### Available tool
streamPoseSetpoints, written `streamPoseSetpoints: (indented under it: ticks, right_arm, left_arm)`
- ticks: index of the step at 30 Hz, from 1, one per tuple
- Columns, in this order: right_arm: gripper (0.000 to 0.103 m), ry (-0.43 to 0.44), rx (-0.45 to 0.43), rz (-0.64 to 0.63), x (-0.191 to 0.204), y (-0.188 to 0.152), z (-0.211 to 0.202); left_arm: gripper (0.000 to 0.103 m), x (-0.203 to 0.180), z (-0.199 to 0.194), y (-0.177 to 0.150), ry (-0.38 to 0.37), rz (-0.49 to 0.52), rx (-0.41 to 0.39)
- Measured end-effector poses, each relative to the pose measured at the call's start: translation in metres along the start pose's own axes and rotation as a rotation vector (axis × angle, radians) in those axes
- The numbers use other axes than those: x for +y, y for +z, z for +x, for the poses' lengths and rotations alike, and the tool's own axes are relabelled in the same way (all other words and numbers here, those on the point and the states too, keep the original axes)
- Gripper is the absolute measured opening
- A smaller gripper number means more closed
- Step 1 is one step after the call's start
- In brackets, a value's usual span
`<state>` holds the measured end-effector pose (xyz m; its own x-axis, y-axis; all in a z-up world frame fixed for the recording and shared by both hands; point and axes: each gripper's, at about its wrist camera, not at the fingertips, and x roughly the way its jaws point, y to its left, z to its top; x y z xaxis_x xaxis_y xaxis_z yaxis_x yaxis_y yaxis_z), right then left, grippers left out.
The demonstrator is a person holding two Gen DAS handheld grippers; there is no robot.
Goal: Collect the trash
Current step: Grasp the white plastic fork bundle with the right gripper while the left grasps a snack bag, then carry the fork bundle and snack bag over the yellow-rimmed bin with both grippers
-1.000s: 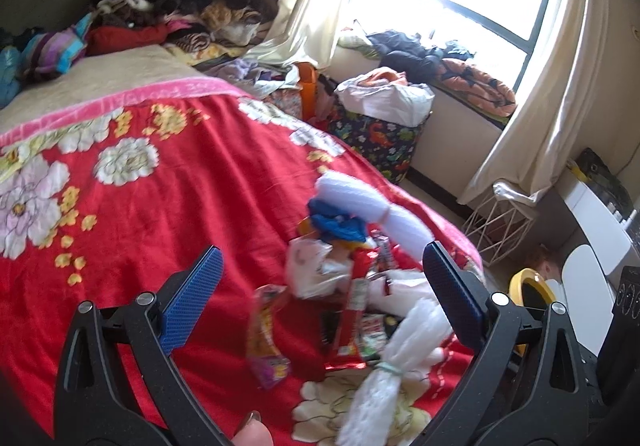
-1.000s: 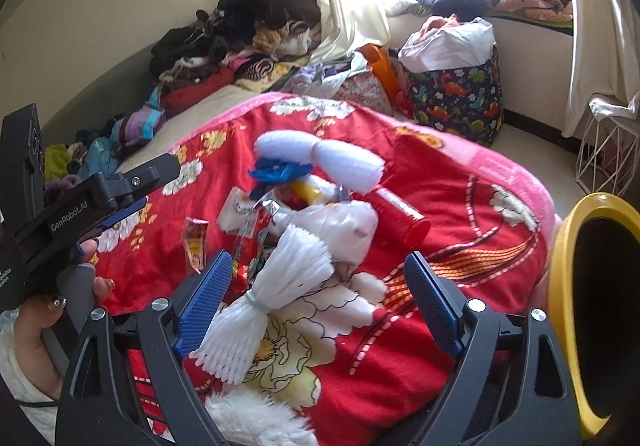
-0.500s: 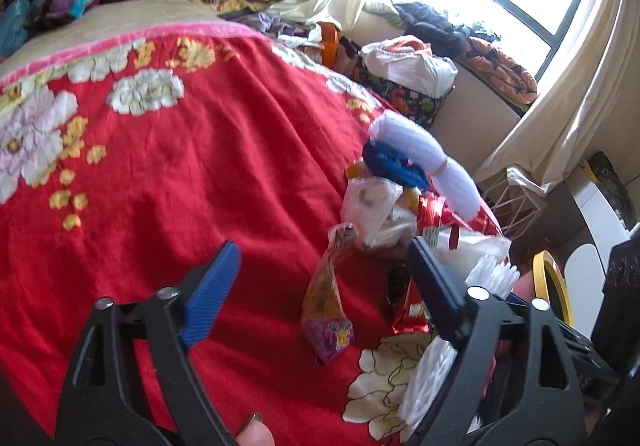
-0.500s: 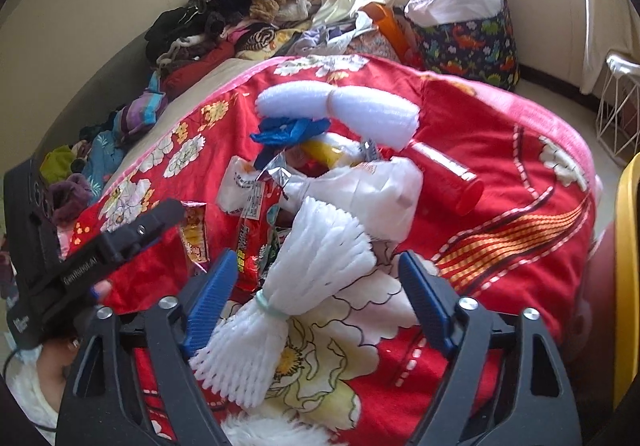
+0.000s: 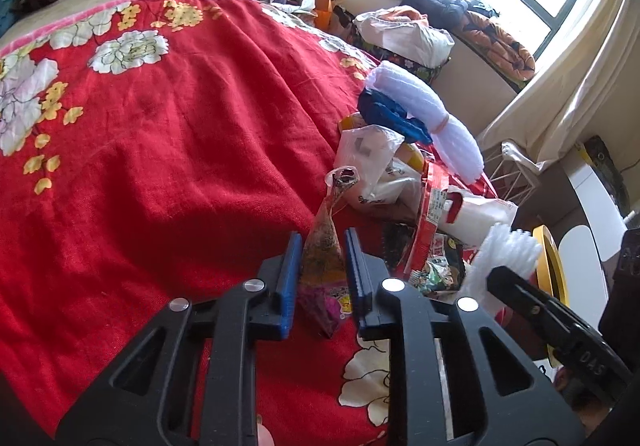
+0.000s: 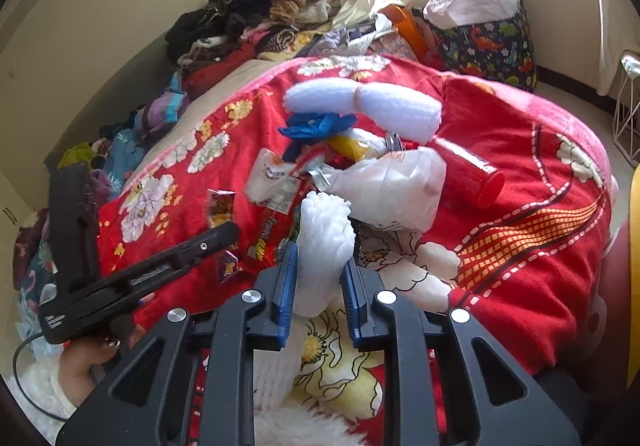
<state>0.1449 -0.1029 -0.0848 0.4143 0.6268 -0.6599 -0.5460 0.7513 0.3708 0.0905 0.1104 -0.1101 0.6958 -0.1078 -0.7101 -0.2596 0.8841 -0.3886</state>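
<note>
A pile of trash lies on the red flowered bedspread (image 5: 160,150). My left gripper (image 5: 320,246) is shut on a crumpled snack wrapper (image 5: 325,242) at the left edge of the pile. My right gripper (image 6: 319,258) is shut on a white foam net sleeve (image 6: 325,242) that lies on the bedspread (image 6: 520,246). The pile holds a long white foam roll (image 6: 368,106), a blue bag (image 6: 316,126), white plastic bags (image 6: 392,186), a red cup (image 6: 472,174) and red wrappers (image 5: 432,206). The left gripper's body also shows in the right wrist view (image 6: 160,262).
A yellow-rimmed bin (image 5: 550,270) stands off the bed's right side. A dinosaur-print bag (image 6: 488,42) stuffed with clothes sits by the window wall. Clothes (image 6: 256,18) are heaped at the head of the bed. A white wire basket (image 5: 512,174) stands on the floor.
Both grippers moved down onto the pile and shut: the left on the snack wrapper, the right on the white foam net sleeve.
</note>
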Motion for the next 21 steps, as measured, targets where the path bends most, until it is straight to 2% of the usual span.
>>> streamPoseSetpoints:
  ticks: [11, 21]
  right_arm:
    - [0.021, 0.011, -0.062, 0.02, -0.008, 0.002, -0.034]
    - [0.021, 0.003, -0.115, 0.044, -0.016, 0.006, -0.059]
  left_arm:
    - [0.015, -0.02, -0.029, 0.012, -0.034, 0.037, -0.089]
    - [0.015, -0.048, -0.045, 0.017, -0.079, 0.093, -0.125]
